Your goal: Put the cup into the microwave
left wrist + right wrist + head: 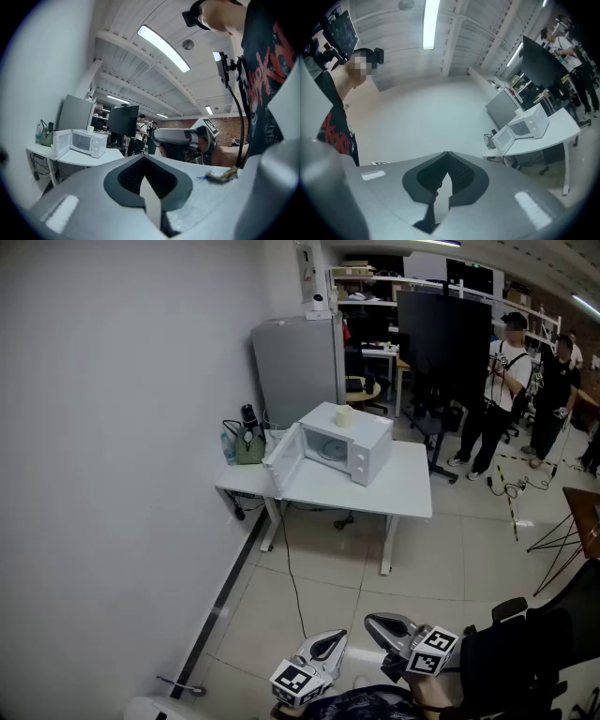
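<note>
A white microwave (349, 448) stands on a white table (394, 491) across the room, its door (284, 461) swung open to the left. A pale cup (344, 415) sits on top of the microwave. Both grippers are held low and near me, far from the table. My left gripper (336, 640) is shut with nothing in it, and so is my right gripper (372, 621). The left gripper view shows shut jaws (143, 156), the microwave (79, 142) and the cup (90, 128) far off. Past the right gripper's shut jaws (446, 153) I see the microwave (531, 122) and cup (519, 112).
A grey cabinet (295, 362) stands behind the table. A green bag (248, 446) with bottles sits at the table's left end. A black board (443, 338) and two people (506, 381) are at the back right. A cable (292, 582) runs over the floor; a black chair (530, 652) is beside me.
</note>
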`<action>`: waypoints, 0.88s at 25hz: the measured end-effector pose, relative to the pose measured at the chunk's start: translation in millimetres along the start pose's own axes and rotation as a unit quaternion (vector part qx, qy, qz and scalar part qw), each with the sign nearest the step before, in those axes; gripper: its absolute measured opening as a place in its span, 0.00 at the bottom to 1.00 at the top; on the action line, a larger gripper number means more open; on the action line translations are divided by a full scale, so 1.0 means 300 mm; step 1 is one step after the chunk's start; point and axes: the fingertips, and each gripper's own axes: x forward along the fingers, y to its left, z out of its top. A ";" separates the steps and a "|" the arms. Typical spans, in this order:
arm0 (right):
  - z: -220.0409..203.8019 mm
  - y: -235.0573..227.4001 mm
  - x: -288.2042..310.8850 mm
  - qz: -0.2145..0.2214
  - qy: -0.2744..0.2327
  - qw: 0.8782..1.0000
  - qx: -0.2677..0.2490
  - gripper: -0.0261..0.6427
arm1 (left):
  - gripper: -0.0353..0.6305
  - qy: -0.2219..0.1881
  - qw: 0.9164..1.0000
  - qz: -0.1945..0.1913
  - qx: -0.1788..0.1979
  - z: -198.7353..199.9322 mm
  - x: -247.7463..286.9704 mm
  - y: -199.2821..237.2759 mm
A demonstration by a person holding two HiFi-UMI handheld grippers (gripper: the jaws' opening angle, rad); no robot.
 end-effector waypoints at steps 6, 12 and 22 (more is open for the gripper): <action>-0.027 0.054 0.075 0.002 0.011 1.000 -0.011 0.04 | 0.06 0.034 0.999 0.008 -0.029 -0.018 -0.062 0.028; -0.130 0.003 0.086 -0.019 0.029 0.999 0.021 0.04 | 0.06 0.051 0.996 0.008 -0.074 -0.125 -0.081 0.100; 0.049 -0.270 0.210 -0.034 -0.052 0.997 0.035 0.04 | 0.05 0.081 0.994 0.051 -0.051 -0.103 0.067 0.366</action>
